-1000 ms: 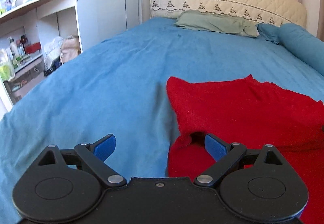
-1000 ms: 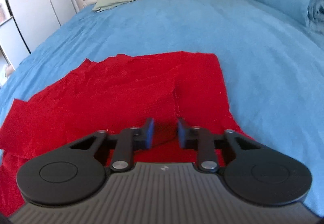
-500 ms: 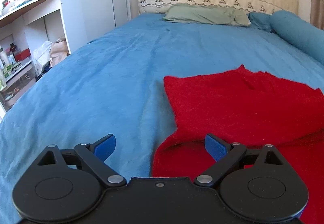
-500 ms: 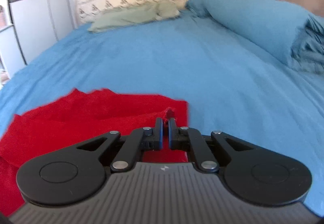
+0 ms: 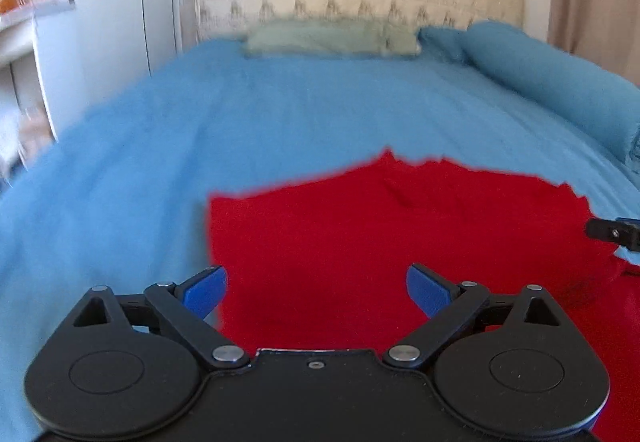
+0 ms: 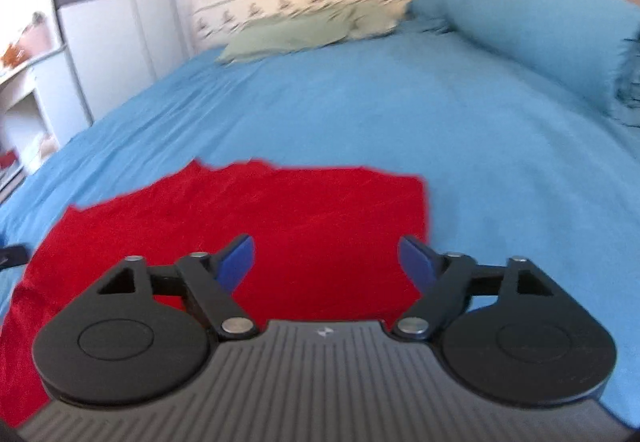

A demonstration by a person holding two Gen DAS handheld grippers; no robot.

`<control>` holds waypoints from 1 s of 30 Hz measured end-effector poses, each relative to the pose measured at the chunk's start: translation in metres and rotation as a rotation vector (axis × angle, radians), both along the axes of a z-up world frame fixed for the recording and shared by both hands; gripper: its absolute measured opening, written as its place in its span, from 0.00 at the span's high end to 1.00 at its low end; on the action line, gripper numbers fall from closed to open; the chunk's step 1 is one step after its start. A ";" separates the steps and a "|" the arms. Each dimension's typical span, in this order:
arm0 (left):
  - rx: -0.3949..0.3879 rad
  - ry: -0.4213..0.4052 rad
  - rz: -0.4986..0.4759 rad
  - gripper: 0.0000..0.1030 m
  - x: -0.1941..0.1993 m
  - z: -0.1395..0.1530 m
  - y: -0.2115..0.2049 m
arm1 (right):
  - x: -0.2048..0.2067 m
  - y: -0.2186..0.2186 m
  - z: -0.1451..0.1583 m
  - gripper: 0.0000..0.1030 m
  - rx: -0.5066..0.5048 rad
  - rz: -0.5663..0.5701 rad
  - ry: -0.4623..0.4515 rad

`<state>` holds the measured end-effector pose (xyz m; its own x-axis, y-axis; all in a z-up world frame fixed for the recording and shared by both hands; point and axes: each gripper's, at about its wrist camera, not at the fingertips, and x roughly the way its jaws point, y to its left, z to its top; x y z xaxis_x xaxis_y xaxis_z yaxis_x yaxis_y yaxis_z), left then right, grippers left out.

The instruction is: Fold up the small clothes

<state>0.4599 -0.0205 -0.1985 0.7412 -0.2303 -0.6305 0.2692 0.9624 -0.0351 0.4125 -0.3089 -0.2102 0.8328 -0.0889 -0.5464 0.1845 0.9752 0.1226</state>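
Left wrist, blurred: red cloth (image 5: 400, 234) apparently under spread left tongs (image 5: 316, 292)

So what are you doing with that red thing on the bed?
A person is folding a small red garment on the blue bed, with a gripper in each hand. Right now both the left gripper and the right gripper are open above the cloth, holding nothing. The garment lies flat with fairly straight edges, so it looks partly folded.
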 end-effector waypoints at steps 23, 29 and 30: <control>-0.018 -0.087 0.091 0.00 -0.069 0.078 0.027 | -0.052 0.013 0.046 0.00 -0.053 0.059 -0.043; -0.036 -0.097 0.147 0.00 -0.159 0.141 0.050 | -0.144 0.015 0.131 0.00 -0.117 0.048 -0.128; -0.042 -0.093 0.152 0.00 -0.177 0.146 0.054 | -0.161 0.016 0.142 0.00 -0.122 0.043 -0.130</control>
